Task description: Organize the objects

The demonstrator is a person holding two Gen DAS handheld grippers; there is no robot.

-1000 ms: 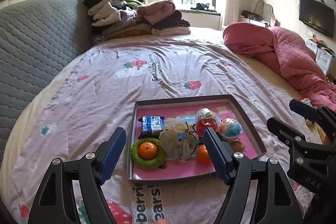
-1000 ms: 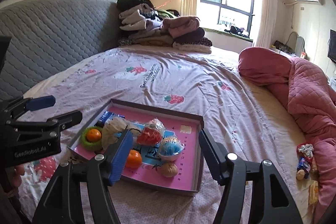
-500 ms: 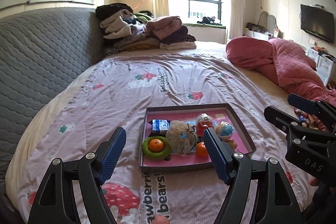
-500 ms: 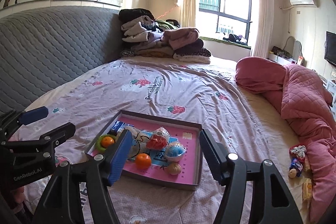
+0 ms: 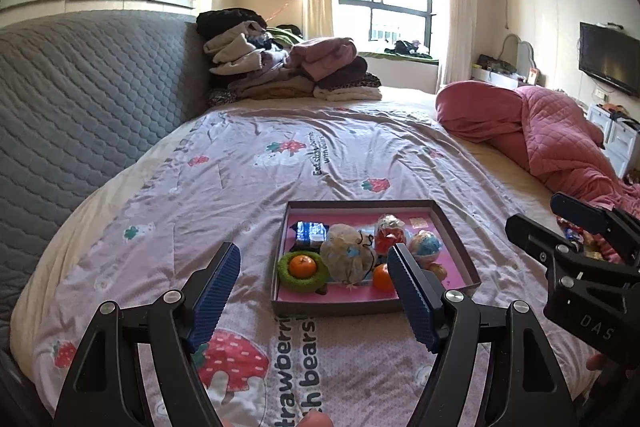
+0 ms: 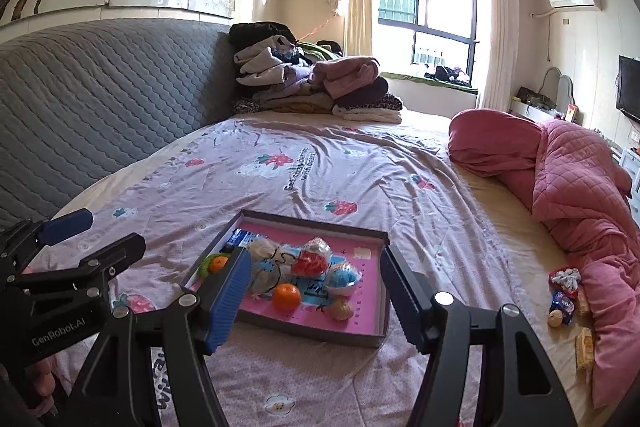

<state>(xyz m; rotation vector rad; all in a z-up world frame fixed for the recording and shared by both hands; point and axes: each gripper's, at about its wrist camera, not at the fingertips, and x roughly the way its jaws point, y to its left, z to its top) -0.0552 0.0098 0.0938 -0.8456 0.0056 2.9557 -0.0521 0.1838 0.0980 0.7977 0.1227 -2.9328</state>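
Both tools, left (image 5: 314, 291) and right (image 6: 316, 297), are held wide and empty, near the filled tray (image 5: 460, 247) on the bed (image 5: 240, 187).

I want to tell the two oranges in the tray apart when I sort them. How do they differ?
One orange sits inside a green ring at the tray's near left corner. The other orange lies bare on the pink tray floor, further right, beside the mesh pouch. In the left wrist view the second is partly hidden behind a finger of the hand-held gripper. Both are small, round and alike in colour.
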